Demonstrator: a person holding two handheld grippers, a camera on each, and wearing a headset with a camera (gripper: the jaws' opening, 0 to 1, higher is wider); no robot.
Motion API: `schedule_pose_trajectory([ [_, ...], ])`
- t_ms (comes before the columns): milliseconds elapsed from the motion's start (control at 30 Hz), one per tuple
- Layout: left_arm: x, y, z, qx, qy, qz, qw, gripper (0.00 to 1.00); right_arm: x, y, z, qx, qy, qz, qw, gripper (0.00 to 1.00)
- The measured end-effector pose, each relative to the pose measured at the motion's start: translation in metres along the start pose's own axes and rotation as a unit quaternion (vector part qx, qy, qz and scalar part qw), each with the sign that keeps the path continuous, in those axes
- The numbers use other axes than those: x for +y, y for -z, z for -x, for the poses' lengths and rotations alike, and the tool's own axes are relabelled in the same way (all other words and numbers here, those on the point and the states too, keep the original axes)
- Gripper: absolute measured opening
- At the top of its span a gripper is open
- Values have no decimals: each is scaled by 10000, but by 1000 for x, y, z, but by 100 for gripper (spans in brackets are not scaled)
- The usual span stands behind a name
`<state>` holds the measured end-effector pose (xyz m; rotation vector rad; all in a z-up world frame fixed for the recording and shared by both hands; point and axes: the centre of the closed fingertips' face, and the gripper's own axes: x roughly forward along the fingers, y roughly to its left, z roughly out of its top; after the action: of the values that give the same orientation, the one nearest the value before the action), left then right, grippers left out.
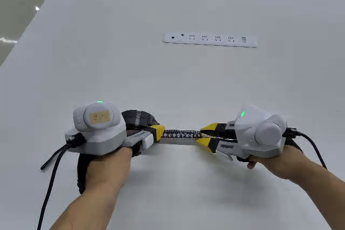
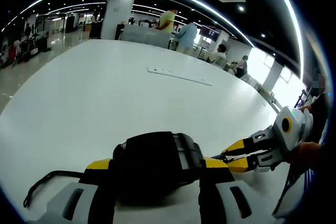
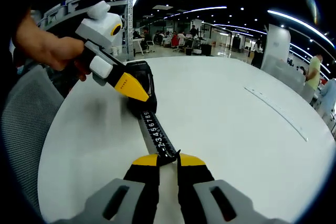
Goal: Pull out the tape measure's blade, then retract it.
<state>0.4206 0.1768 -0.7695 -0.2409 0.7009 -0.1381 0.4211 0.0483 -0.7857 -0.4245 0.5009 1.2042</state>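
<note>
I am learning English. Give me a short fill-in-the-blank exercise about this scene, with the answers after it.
1. The left claw is shut on the tape measure's black ____.
2. The right claw pinches the end of the pulled-out ____.
3. Both claws have ____ tips.

Answers: case; blade; yellow.

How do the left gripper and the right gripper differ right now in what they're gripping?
The left gripper clamps the black tape measure case between wide-set jaws; the right gripper pinches the blade's end with jaws nearly together. The left gripper points rightward, the right gripper leftward, facing each other. Both have yellow fingertips.
</note>
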Motion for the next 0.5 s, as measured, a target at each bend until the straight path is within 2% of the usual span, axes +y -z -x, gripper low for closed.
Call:
schedule_pose_trajectory([
  [233,0,0,0,0,2,9,10000,61,1,-2,-2,-14,-8,2,10000,11],
  [400,0,0,0,-8,17,60,10000,62,9,-13,-18,-63,-89,34,9999,11],
  [500,0,0,0,-8,17,61,10000,62,9,-13,-19,-63,-87,40,9999,11],
])
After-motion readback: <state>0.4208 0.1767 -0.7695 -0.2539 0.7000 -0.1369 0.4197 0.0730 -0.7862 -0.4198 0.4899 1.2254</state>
